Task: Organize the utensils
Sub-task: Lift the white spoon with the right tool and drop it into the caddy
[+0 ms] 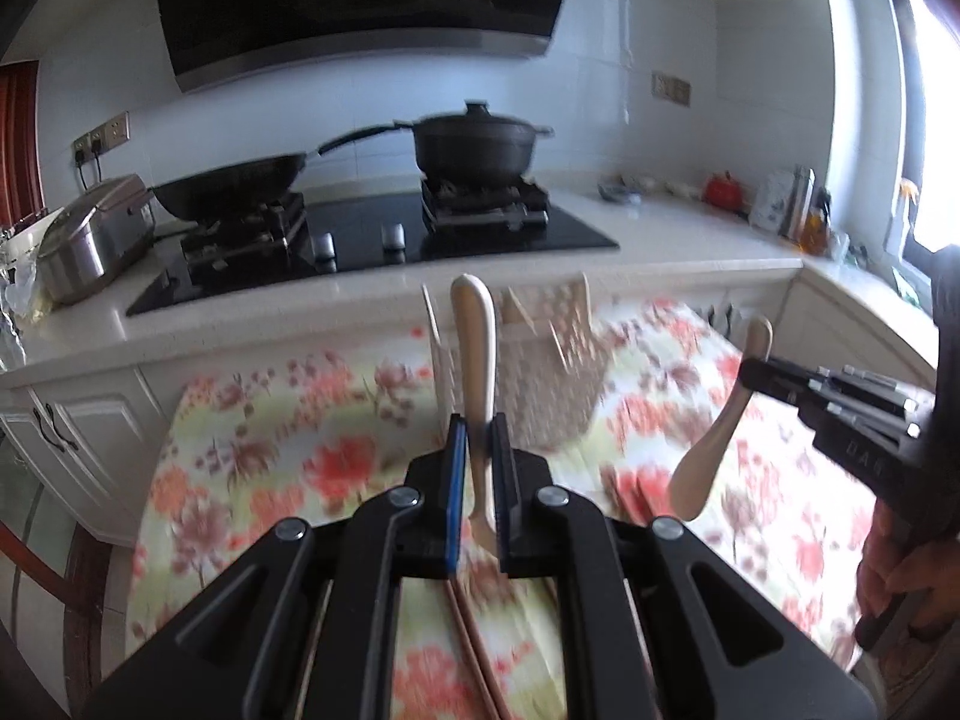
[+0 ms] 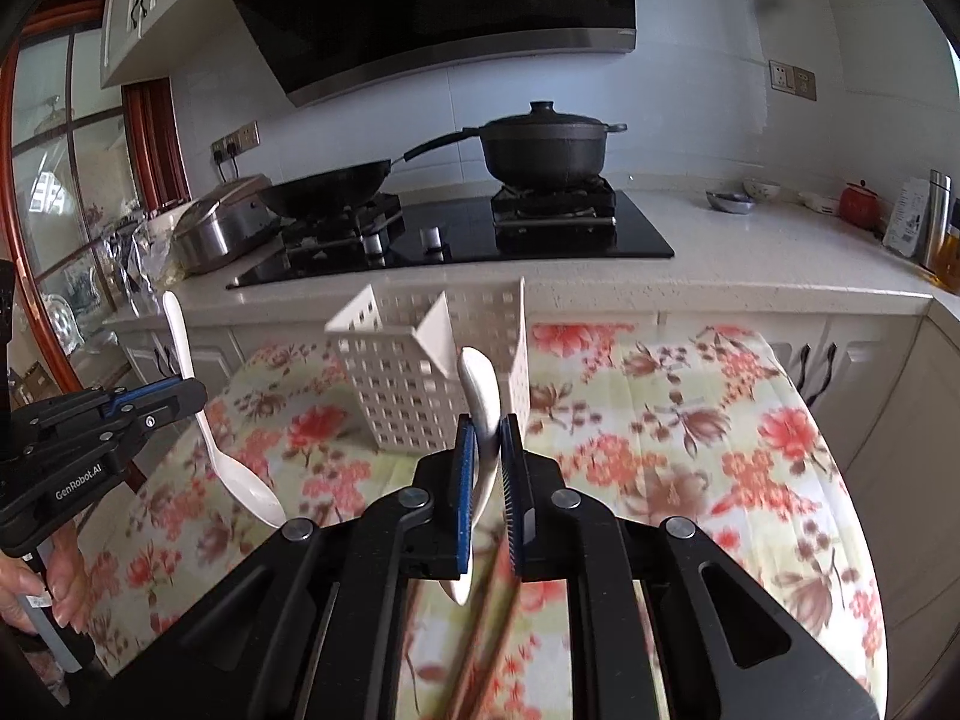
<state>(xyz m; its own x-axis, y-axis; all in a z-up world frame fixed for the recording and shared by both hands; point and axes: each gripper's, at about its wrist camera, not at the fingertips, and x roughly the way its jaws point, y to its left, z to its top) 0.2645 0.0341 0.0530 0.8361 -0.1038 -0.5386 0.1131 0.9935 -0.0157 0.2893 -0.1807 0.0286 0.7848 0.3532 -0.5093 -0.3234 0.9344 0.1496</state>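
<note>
Both spoons airborne over the floral-clothed bench (image 2: 690, 420). Left gripper (image 1: 478, 438): jaws pinching a cream spoon (image 1: 474, 324) mid-handle, long axis upright, bowl down. Right gripper (image 2: 487, 438): jaws pinching a second spoon (image 2: 480, 384) likewise. Perforated caddy (image 2: 414, 390) stands dead ahead near the far edge; right looks nearer. Chopsticks (image 2: 480, 630) lie below. Stove counter (image 2: 750, 252) behind.

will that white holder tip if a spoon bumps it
Probably: the holder is tall, perforated plastic and looks light. It stands on a soft floral cloth, so footing seems unsteady. Spoons held by the left gripper and right gripper should go in gently.
</note>
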